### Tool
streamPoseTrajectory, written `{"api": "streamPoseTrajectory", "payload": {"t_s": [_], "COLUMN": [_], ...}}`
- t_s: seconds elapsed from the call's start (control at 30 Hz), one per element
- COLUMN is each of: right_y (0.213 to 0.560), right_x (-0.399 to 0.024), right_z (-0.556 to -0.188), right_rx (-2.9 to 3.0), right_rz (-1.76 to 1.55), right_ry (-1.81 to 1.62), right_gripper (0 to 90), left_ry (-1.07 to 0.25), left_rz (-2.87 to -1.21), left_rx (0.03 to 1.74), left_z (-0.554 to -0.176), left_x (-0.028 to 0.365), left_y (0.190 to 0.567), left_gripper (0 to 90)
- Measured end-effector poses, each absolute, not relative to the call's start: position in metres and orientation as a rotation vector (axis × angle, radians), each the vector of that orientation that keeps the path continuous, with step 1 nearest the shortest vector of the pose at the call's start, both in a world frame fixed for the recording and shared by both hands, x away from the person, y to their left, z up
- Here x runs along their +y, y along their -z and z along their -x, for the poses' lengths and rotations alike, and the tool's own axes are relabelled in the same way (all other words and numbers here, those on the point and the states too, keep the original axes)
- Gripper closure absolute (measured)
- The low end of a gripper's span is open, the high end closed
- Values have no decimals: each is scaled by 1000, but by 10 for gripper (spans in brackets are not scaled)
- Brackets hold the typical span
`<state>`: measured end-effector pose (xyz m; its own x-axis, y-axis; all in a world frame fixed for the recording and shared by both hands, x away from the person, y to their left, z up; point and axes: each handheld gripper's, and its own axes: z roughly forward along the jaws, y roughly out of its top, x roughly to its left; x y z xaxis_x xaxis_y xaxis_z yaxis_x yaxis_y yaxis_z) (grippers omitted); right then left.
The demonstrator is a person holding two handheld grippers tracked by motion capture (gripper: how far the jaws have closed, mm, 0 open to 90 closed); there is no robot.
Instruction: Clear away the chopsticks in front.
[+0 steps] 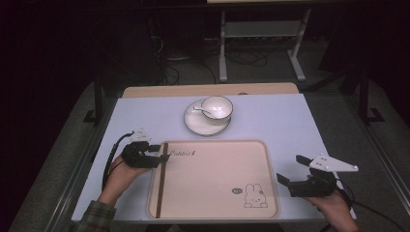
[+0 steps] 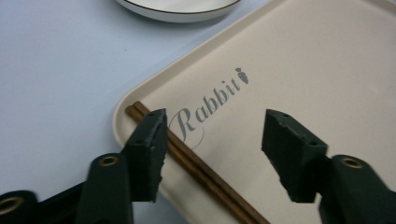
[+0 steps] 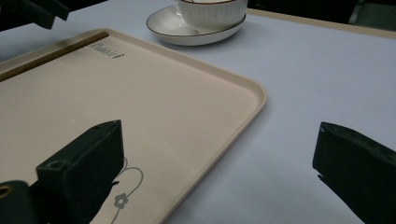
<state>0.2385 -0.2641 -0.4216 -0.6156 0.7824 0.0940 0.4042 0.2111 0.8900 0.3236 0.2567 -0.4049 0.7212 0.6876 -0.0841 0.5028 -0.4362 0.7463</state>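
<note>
A beige tray [image 1: 212, 179] with a rabbit print lies at the table's front. A pair of brown chopsticks [image 1: 161, 179] rests along its left side. My left gripper [image 1: 163, 152] hovers at the tray's far-left corner, open, over the chopsticks' far end. In the left gripper view the chopsticks [image 2: 201, 168] run under the left jaw, with nothing pressed between the pads. My right gripper [image 1: 288, 168] stands open at the tray's right edge, one jaw over the tray [image 3: 116, 93], the other over the bare table.
A white cup [image 1: 216, 107] with a spoon [image 1: 199, 108] in it sits on a ribbed saucer [image 1: 198, 124] just beyond the tray. The pale table [image 1: 290, 121] has free room right of the tray. A metal frame and cables lie on the floor behind.
</note>
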Motion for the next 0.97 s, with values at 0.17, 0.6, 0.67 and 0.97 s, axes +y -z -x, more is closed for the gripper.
{"api": "streamPoseTrajectory", "payload": {"t_s": [0.17, 0.6, 0.67, 0.97], "right_y": [422, 421, 421, 421], "right_x": [-263, -261, -260, -256], "right_z": [-239, -240, -241, -244], "right_rx": [2119, 2127, 2131, 2140], "right_rz": [-1100, -1089, -1083, -1067], "right_ry": [-1373, -1373, -1373, -1377], "right_gripper": [14, 14, 14, 14], "left_ry": [-339, -399, -402, -405], "left_rz": [-2092, -2062, -2067, -2063], "left_rx": [891, 909, 907, 920], "left_z": [-305, -268, -265, -264], "left_x": [270, 292, 294, 297], "left_y": [406, 416, 418, 419], "left_gripper": [315, 188, 184, 184]}}
